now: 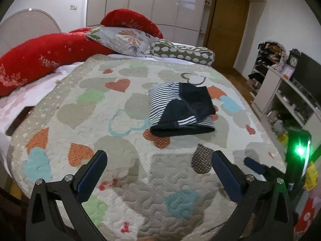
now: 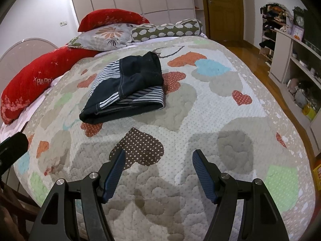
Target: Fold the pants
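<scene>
Blue ribbed pads line both grippers, nearest the cameras. The left gripper (image 1: 158, 156) hovers above the quilt (image 1: 124, 184) with its fingers spread wide and nothing between them; the right gripper (image 2: 158, 154) hangs the same way, fingers well apart and empty, over a brown dotted heart just short of the pants. Judging by this, both are held back and clear of the cloth because the folding looks finished, or nearly so, and neither needs a hold.

Beyond the grippers, the pants (image 1: 180, 110) lie flat on the quilt as a compact folded bundle, dark navy with striped panels, several layers stacked. The thick folded edge faces the grippers; the looser dark edge lies on the far side, toward the pillows. In the right wrist view the pants (image 2: 126, 88) run with their long axis slanting from the near left to the far right, roughly across the line of the fingers. They probably sit mid-quilt because that gives flat, open room on every side.

Past the pants, red and patterned pillows (image 1: 124, 40) rest at the head of the bed, well apart from the bundle
</scene>
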Tool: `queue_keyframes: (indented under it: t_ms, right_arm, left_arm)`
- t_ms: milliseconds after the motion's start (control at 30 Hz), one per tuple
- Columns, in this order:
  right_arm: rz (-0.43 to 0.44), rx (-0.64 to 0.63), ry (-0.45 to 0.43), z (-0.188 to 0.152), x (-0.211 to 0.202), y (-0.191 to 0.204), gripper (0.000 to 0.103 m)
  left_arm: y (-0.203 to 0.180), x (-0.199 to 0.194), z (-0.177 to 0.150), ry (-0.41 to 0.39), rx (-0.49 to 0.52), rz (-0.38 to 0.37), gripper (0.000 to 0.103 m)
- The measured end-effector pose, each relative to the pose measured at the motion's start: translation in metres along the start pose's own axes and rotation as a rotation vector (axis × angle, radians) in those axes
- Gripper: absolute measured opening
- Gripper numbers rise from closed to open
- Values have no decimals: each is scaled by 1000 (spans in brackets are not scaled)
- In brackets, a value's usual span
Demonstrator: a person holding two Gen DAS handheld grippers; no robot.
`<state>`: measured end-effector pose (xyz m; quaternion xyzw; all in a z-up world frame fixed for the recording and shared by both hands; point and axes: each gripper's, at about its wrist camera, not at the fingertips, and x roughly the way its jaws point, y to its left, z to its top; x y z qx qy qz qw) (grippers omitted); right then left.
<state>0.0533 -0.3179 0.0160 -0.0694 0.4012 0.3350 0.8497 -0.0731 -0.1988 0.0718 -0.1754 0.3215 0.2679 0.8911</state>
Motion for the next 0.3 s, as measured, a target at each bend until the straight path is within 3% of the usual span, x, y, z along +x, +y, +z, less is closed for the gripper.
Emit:
queue_keyframes:
  t_ms: [167, 300]
  right_arm:
    - [-2, -30, -6, -3, -1, 8, 73]
    - [0, -53, -7, -3, 1, 13, 73]
  left_arm:
    - [9, 4, 1, 7, -42, -52, 103]
    - [16, 12, 2, 21, -58, -27, 103]
